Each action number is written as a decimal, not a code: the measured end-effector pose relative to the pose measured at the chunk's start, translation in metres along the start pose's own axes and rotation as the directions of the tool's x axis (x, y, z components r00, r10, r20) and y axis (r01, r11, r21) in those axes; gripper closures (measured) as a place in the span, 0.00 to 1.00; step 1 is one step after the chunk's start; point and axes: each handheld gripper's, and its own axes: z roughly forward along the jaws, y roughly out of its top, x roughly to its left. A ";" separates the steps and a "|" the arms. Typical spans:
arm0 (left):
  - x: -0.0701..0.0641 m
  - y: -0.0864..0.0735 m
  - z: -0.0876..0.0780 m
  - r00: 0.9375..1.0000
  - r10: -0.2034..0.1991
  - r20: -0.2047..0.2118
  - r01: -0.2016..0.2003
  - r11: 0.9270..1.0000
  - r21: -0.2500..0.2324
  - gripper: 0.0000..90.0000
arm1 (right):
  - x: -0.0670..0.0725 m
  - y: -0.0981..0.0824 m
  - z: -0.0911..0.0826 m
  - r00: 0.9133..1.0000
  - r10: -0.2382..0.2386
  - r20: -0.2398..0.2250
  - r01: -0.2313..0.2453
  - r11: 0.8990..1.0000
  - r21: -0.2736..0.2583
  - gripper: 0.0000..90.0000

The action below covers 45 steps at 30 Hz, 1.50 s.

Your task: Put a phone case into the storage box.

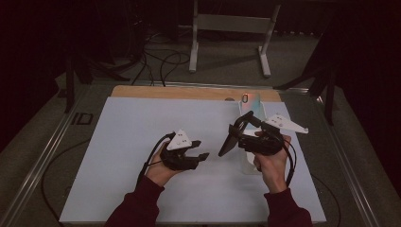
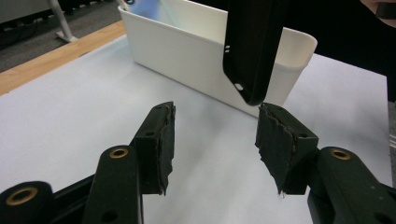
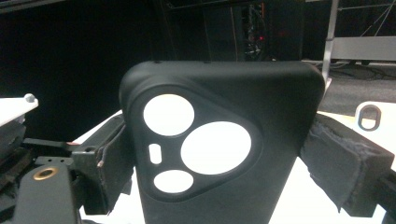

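The right tongs are clenched across a black phone case, pads pressing its two long edges; the case stands nearly upright above the counter, just off centre toward three o'clock, its triangular camera cut-out facing the right gripper view. The left tongs sit at nine o'clock of the case, released, with bare mat between the pads. In the left gripper view the case's lower corner hangs just above the right-hand pad, apart from it.

Only one pair of tongs now bears the case, and only by its thin flexible rim. If that squeeze eases or the wrist rolls, the case could pivot between the pads and drop to the mat, or bow and pop free. The left pad so near the dangling corner could also knock it and twist the grip.

A narrow white plastic bin lies at one o'clock of the case, holding a pale iridescent phone at its far end. The counter is a light blue-grey mat on a wooden board, edged by metal rails. Beyond, at twelve o'clock, the dim room shows grey carpet, loose cables and a white metal stand.
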 end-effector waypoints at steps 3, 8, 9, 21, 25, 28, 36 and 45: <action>0.002 -0.001 -0.004 1.000 -0.001 -0.008 0.001 1.000 0.002 0.51 | -0.001 0.002 -0.001 1.000 -0.002 0.003 0.002 1.000 -0.004 0.16; 0.007 -0.005 -0.009 1.000 -0.007 -0.026 0.008 1.000 0.007 0.49 | -0.004 0.005 -0.001 1.000 -0.006 0.015 0.006 1.000 -0.011 0.16; 0.008 -0.005 -0.010 1.000 -0.010 -0.028 0.010 1.000 0.006 0.49 | -0.004 0.005 -0.002 1.000 -0.004 0.017 0.004 1.000 -0.011 0.16; 0.017 -0.009 -0.022 0.997 -0.029 -0.078 0.030 0.999 0.010 0.36 | -0.010 0.011 -0.002 0.999 -0.013 0.038 0.013 1.000 -0.014 0.16; 0.019 -0.010 -0.025 0.994 -0.037 -0.099 0.038 0.999 0.004 0.33 | -0.012 0.012 -0.001 0.999 -0.015 0.050 0.016 1.000 -0.015 0.16; 0.022 -0.012 -0.028 0.990 -0.037 -0.133 0.039 0.999 0.010 0.27 | -0.014 0.014 -0.002 0.998 -0.014 0.056 0.015 1.000 -0.019 0.16; 0.029 -0.019 -0.037 0.982 -0.060 -0.181 0.063 0.998 0.009 0.18 | -0.017 0.017 -0.002 0.997 -0.016 0.070 0.018 1.000 -0.020 0.16; 0.035 -0.028 -0.049 0.976 -0.079 -0.204 0.081 0.997 -0.003 0.17 | -0.021 0.021 -0.001 0.996 -0.028 0.082 0.030 0.999 -0.021 0.16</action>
